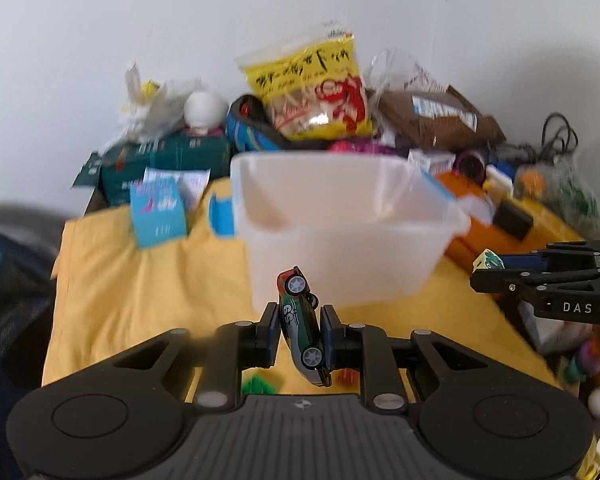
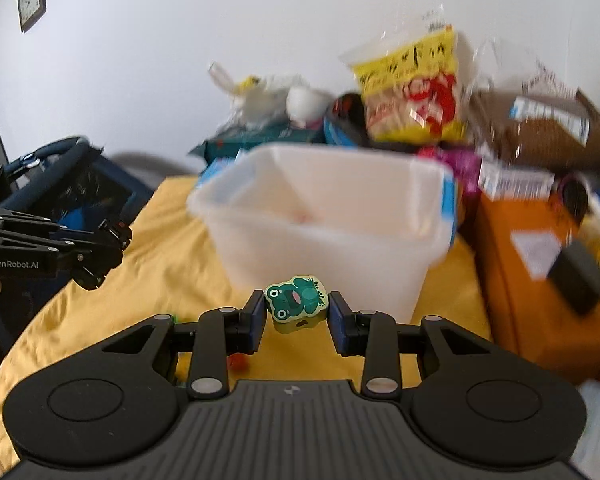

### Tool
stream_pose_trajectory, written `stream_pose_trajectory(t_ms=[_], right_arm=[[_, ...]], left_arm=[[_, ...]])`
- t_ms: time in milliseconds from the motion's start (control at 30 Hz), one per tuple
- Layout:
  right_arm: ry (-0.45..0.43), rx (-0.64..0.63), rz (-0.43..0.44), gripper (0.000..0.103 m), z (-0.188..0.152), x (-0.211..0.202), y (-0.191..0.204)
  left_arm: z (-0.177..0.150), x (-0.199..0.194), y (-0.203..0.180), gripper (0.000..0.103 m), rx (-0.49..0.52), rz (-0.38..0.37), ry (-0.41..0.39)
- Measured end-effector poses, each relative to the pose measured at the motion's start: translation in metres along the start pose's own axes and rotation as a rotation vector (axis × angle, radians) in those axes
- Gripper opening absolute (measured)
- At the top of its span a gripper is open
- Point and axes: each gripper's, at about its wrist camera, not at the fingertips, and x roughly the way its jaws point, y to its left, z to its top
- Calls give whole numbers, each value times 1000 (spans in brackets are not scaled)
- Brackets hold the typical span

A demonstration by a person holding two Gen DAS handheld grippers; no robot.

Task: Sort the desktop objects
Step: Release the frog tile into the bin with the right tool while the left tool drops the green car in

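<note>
My left tool (image 1: 300, 330) is clamped on a toy car (image 1: 302, 326), my right tool (image 2: 297, 312) on a frog block (image 2: 296, 300), both just short of the tub (image 1: 340, 224). I see nothing in it; small bits remain on the surface (image 1: 140, 288).

White wall (image 2: 180, 60), framed wall clock (image 2: 31, 1) — upper left, dark blue stroller (image 2: 72, 176) — beside table.

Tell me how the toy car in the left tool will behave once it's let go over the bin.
The toy car looks small and rigid, so it should drop cleanly. It has free wheels, so it may roll inside the translucent bin. The left tool pinches it nose-up by its narrow sides, so it could pivot or slip.
</note>
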Motion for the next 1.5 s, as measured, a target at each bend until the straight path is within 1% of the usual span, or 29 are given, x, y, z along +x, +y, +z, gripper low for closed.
stream_pose_trajectory(t_ms=[200,300,400,500,700,733,833,900,1033,1133,1200,1233,1267,1333,1367,1467,1500], right_arm=[[-10,10,-21,37,44,17,-20],[6,26,-28,37,59,27,-30],[40,42,-40,37,71,41,-41],[79,82,-47,37,79,53,-51],[158,91,-63,37,86,73,-57],[165,89,-77,39,86,75,-57],[165,72,-105,50,86,80,-57],[161,78,-101,50,83,78,-58],[143,65,-85,50,69,65,-55],[111,54,-49,50,52,45,-45],[98,45,-24,58,32,31,-34],[94,38,-9,67,20,24,-29],[96,27,-3,73,3,18,-21],[129,25,-1,74,-25,16,-9],[163,38,6,74,-42,18,-4],[236,66,11,74,-78,27,11],[248,70,10,74,-85,30,15]], left_arm=[[46,25,-7,24,35,1,3],[69,37,-6,24,23,-14,17],[88,50,-6,24,27,-11,26],[104,64,-6,24,13,-22,53],[123,90,-6,26,5,-24,115],[124,93,-7,28,3,-22,120],[127,98,-9,53,11,22,112],[125,98,-8,54,17,34,103],[108,90,-3,54,27,27,98],[85,72,-1,54,57,41,72],[63,55,0,54,68,33,52],[51,47,1,54,67,29,48],[34,38,2,55,56,31,46],[5,25,2,58,34,28,58],[-14,19,2,58,32,31,71],[-62,8,0,58,13,58,116],[-76,6,0,58,7,60,130]])
